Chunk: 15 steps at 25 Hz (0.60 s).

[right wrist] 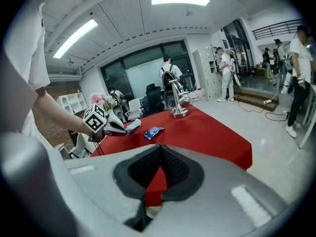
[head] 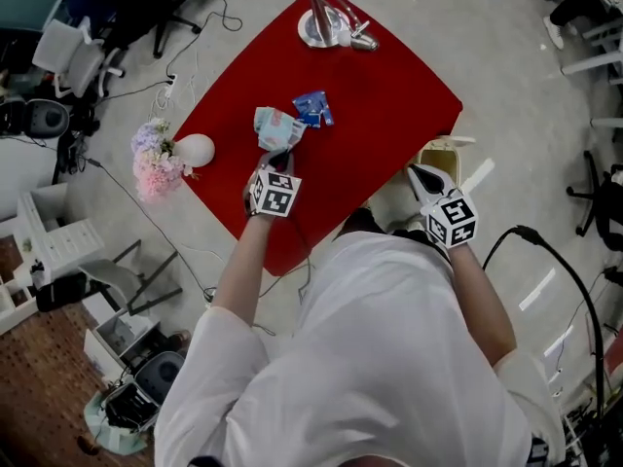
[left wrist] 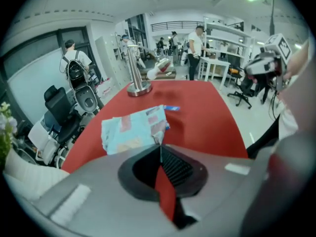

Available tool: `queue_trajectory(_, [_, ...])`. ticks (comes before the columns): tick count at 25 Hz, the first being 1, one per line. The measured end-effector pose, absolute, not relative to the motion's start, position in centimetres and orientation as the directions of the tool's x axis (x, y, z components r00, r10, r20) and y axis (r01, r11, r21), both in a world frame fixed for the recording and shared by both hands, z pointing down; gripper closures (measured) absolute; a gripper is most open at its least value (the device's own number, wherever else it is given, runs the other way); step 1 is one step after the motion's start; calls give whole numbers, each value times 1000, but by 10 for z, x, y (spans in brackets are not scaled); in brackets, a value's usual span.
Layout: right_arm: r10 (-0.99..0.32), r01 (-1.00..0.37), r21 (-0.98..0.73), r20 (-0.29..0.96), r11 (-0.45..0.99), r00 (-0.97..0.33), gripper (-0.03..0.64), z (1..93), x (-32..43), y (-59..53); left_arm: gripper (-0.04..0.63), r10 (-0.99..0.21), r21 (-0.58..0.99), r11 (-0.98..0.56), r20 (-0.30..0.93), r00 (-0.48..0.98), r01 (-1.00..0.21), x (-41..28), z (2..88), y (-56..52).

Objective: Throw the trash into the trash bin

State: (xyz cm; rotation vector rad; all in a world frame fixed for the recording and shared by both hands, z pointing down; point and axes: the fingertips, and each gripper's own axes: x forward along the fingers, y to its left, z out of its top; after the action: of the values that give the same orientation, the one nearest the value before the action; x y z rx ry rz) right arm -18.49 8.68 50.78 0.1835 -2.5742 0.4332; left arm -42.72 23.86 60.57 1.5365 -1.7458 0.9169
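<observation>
One red bench [head: 389, 115], sitting below and ahead of the left claw [head: 276, 156]. One trash bin [head: 446, 150], standing off the bench edge, right at the right claw [head: 421, 176] tips. Two claws: the left is pinching a corner of the pale crumpled wrapper [head: 275, 126], the right is closed on nothing. Two bits of trash: that wrapper, plus one small blue packet [head: 313, 108] lying just beyond the left claw. One metal stand [head: 329, 25], sitting far ahead.

Risks, my read: the grip is only catching an edge, so the wrapper could be slipping out while swinging to the bin. The right claw is hanging by the bin mouth, possibly blocking the drop.
</observation>
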Motion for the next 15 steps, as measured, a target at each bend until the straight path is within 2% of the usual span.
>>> queue_trajectory(15, [-224, -405, -285, 503, 869, -835, 617, 506, -78, 53, 589, -590, -101, -162, 807, 14, -982, -325, 576, 150])
